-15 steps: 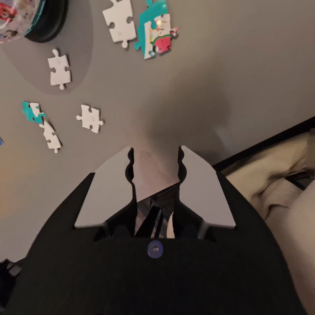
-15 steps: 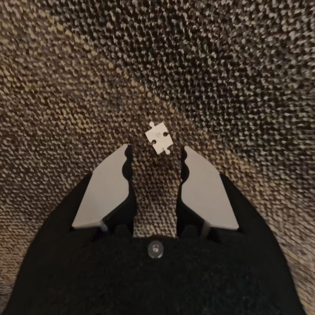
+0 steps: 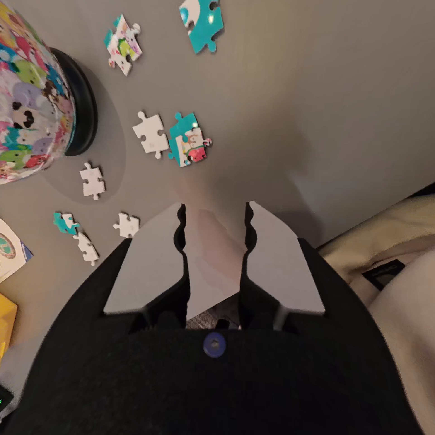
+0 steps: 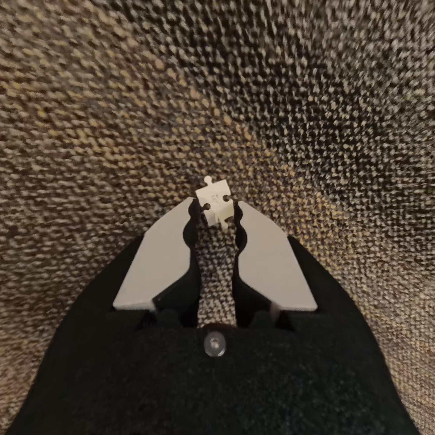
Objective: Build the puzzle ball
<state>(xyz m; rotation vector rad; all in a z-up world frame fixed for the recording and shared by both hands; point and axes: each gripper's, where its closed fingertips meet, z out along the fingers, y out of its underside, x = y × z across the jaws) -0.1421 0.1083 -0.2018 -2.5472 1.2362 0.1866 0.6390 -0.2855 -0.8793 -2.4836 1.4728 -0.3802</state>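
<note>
- Two places are sharing the work: a grey desk point(image 3: 294, 70) carrying the puzzle ball point(image 3: 30, 98) and its loose pieces, and a speckled carpet point(image 4: 117, 117) where one white piece point(image 4: 215, 203) is lying face down, away from all the rest.
- The ball is sitting on a dark round stand point(image 3: 84, 106) at the far left of the left wrist view, its printed shell looking mostly built. Several pieces are lying between it and the left tongs point(image 3: 214, 207), some showing white backs, some showing teal print.
- The left tongs are hanging over bare desk with the jaws standing wide and nothing between them. The nearest piece point(image 3: 127, 227) is lying just off their left finger, not in the gap.
- The right tongs point(image 4: 214, 202) are reaching down at the carpet, jaws narrowed to a slim gap. The fallen piece is sitting right between the two tips, its upper knob and corner poking out beyond them.
- Its long axis is running roughly along the fingers, tilted a little, so the jaws are meeting its two notched sides. The right finger seems to be touching the piece's edge; on the left a sliver of carpet seems to be showing, so I cannot tell whether the grip is made.
- Judging from this, the right tongs are plainly the nearer pair, and the pickup is depending on closing squarely across those sides without pressing the thin piece into the pile.
</note>
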